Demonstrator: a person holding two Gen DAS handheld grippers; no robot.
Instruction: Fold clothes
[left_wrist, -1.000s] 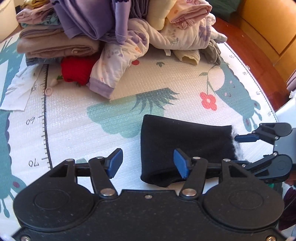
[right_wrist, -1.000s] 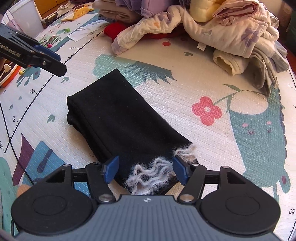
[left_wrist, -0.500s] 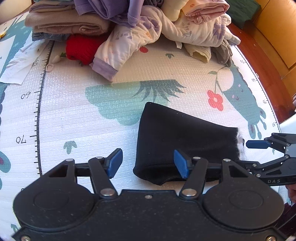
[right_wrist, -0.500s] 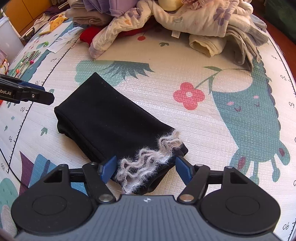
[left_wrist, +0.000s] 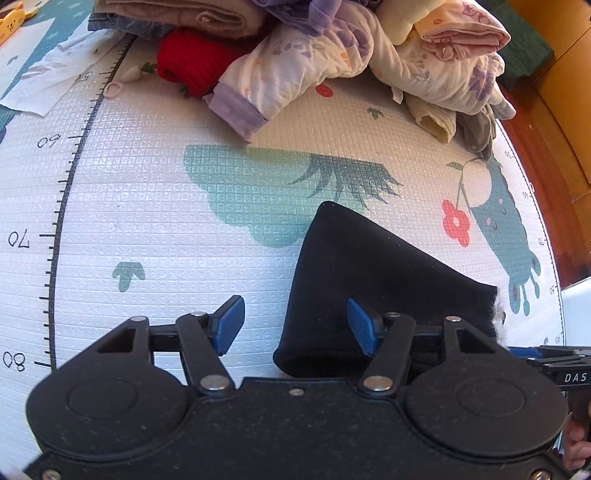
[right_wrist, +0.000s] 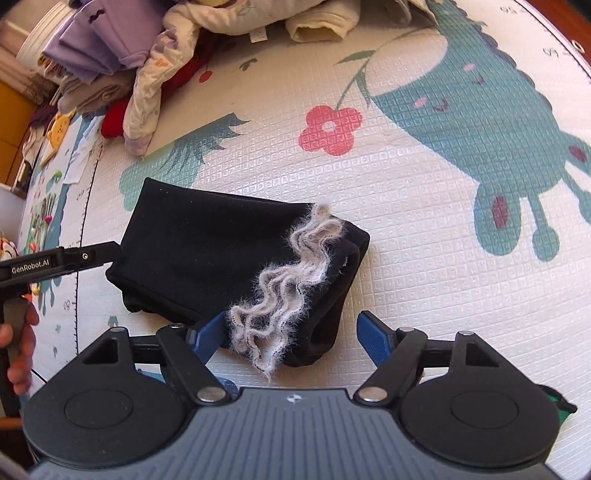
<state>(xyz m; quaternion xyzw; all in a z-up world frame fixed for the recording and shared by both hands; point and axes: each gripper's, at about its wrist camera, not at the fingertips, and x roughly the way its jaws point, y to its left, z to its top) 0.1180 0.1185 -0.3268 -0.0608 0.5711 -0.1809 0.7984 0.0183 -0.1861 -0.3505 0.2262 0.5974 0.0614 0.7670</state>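
1. The black garment (right_wrist: 221, 258) lies folded on the play mat (right_wrist: 406, 221), in the lower middle of the right wrist view and the lower right of the left wrist view. A wavy grey fuzzy trim (right_wrist: 288, 288) shows at its near end in the right wrist view.

2. The right hand-held gripper (right_wrist: 291, 332) has just been widening; its blue pads stand apart on either side of the trimmed end without pressing it. The end lies between the jaws but is not yet gripped.

3. The left hand-held gripper (left_wrist: 295, 325) also stands apart. One pad hangs over bare mat at lower centre, the other over the garment's opposite end. Nothing is clamped.

4. The step in hand looks like taking both ends for the next fold. To do it well, each gripper should come down until its pads bracket all layers, not only the top one.

5. On the right, bite the black cloth behind the trim. The fuzz alone would likely slip or pull loose.

6. On the left, shift towards the right of the frame so that the edge sits fully between the pads before closing.

7. Close both together, lift only slightly, and carry one end over the other with the edges aligned.

8. Keep clear of the clothes pile (left_wrist: 332, 66) at the top of both frames.
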